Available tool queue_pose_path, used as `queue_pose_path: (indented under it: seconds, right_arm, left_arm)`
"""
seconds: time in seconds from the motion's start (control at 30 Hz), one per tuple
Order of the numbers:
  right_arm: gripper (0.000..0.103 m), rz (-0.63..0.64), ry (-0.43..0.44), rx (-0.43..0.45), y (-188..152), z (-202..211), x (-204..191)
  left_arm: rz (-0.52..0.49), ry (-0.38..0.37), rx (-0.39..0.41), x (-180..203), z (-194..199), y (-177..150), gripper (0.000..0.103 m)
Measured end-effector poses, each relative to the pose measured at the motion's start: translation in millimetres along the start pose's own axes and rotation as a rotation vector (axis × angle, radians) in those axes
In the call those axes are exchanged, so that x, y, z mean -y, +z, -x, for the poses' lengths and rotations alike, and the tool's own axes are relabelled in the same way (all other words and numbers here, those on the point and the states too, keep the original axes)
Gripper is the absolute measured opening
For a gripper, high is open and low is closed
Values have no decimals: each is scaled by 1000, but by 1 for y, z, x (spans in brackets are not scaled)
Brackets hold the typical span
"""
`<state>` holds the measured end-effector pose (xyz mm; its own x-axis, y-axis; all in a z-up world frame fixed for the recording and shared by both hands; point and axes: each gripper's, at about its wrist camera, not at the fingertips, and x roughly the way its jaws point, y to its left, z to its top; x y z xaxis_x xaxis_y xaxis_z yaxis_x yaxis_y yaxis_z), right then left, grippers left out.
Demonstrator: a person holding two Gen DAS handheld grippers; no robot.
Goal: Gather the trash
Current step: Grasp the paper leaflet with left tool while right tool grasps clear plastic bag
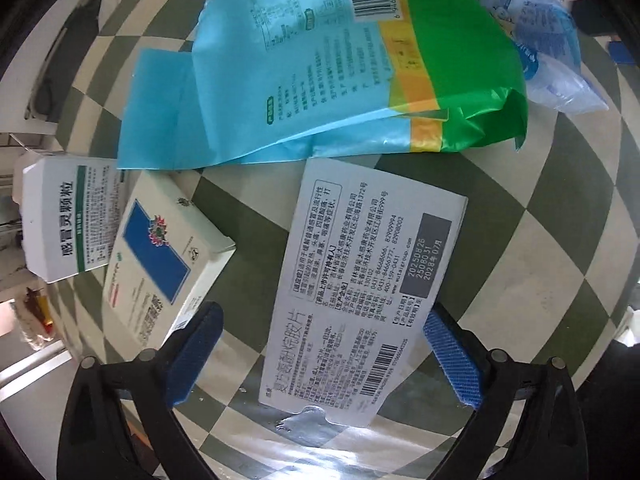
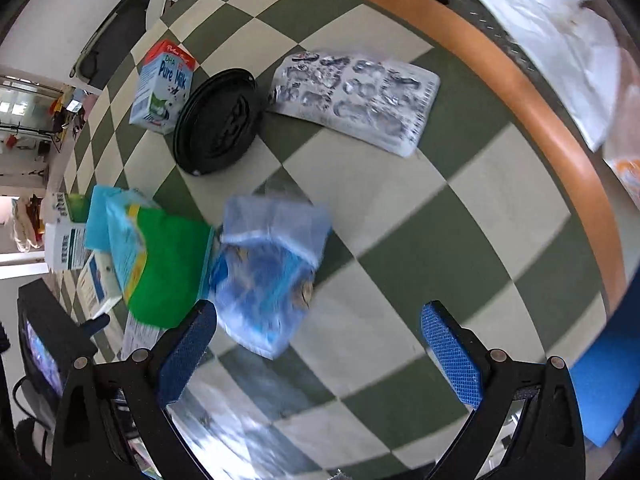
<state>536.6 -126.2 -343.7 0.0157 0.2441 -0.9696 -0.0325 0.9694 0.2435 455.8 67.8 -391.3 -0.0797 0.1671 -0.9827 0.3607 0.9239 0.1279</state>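
My left gripper (image 1: 324, 316) points down at a flat white medicine box (image 1: 360, 280) lying on the checked tablecloth (image 1: 540, 260). The box sits between the blue pads (image 1: 452, 360). The jaws stand wide and do not press on it. Beside it are a blue-panelled box (image 1: 160, 264), a white-and-green box (image 1: 68, 220) and a blue-green snack bag (image 1: 340, 60). My right gripper (image 2: 319, 312) hangs open over the cloth. A crumpled blue plastic bag (image 2: 268, 272) lies just ahead of its left finger (image 2: 188, 352), with nothing held.
A milk carton (image 2: 162, 84), a black lid (image 2: 218, 116) and a used foil blister sheet (image 2: 356, 100) lie farther off. The table's orange rim (image 2: 520, 92) curves along the right, with a white bag (image 2: 560, 40) beyond it. Bare checked cloth (image 2: 440, 240) lies right of the plastic bag.
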Motion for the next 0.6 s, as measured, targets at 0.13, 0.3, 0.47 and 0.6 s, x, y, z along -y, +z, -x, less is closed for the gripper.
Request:
queue_pose_path:
  seconds: [0.13, 0.3, 0.47, 0.6]
  right_arm:
    - [103, 8, -5, -4, 13, -15, -9]
    - [59, 62, -48, 38, 17, -27, -25]
    - [24, 120, -73, 80, 11, -26, -37]
    - [16, 145, -50, 102, 1, -15, -39]
  left_arm:
    - [111, -84, 1, -13, 7, -4, 76]
    - [300, -143, 4, -25, 11, -21, 76]
    - [607, -207, -30, -41, 15, -50, 76]
    - [671, -194, -33, -36, 13, -62, 81]
